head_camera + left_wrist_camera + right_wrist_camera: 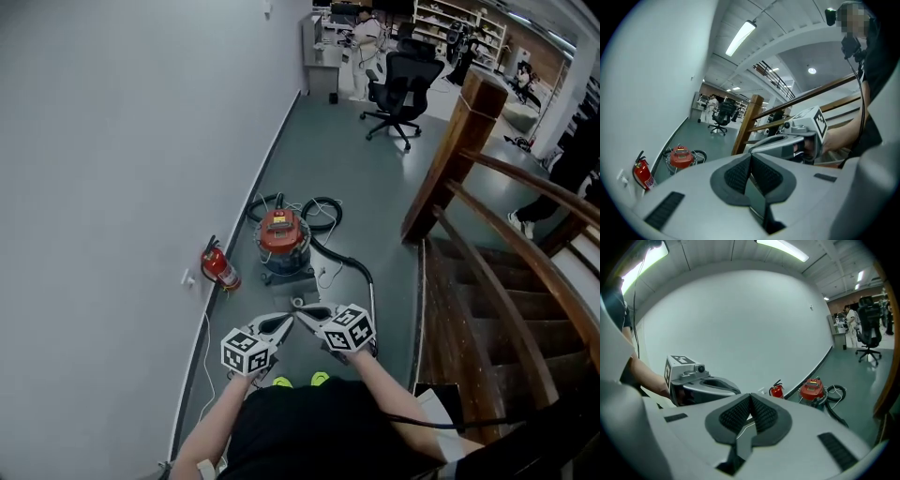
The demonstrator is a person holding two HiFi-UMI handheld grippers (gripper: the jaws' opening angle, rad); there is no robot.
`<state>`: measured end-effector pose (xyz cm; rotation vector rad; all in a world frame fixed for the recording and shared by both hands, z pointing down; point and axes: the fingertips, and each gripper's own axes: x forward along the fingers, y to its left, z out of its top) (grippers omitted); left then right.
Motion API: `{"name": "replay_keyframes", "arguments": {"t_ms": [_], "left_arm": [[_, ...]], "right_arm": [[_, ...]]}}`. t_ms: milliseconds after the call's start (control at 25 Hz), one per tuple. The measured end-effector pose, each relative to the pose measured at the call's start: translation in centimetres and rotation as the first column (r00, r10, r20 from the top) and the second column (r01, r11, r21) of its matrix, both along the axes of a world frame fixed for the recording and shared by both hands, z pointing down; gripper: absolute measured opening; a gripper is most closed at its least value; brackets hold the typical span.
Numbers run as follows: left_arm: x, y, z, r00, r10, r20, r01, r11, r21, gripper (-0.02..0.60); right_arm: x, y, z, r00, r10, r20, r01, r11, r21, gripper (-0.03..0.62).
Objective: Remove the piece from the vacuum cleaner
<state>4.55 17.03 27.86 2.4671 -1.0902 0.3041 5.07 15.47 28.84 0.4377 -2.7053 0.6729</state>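
While we hold the left gripper and right gripper closed and empty, tips near together, red vacuum cleaner beyond them on the floor

head: steeply down, far | gripper views: forward, far | all share: vacuum cleaner

The left gripper holds its jaws together, the red vacuum cleaner standing well beyond them

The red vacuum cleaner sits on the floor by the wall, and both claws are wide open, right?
No. The red vacuum cleaner sits on the floor by the wall, but the left claw and right claw are shut, as both gripper views show.
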Motion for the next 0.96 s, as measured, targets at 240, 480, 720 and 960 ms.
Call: {"name": "replay_keyframes", "arguments": {"t_ms": [240, 480, 720, 960], "left_arm": [[-0.6, -0.2, -0.8, 1.0, 0.01, 0.009, -0.01, 1.0, 0.01, 0.012], [-1.3, -0.8, -1.6, 1.0, 0.01, 0.004, -0.01, 1.0, 0.024, 0.012], [-1.7, -0.7, -2.0, 1.0, 0.013, -0.003, -0.013, 1.0, 0.024, 0.012], [-2.0, -0.2, -1.8, 1.0, 0.011, -0.016, -0.011, 1.0, 0.016, 0.012]], "right_arm": [[0.1, 0.0, -0.2, 1.0, 0.021, -0.002, -0.021, 1.0, -0.013, 0.017], [-0.3, 0.2, -0.5, 1.0, 0.016, -0.003, -0.016, 1.0, -0.005, 0.017], [-0.5, 0.4, -0.9, 1.0, 0.021, -0.007, -0.021, 1.0, -0.001, 0.017], [-0.8, 1.3, -0.6, 1.0, 0.016, -0.017, -0.016, 1.0, -0.002, 0.015]]}}
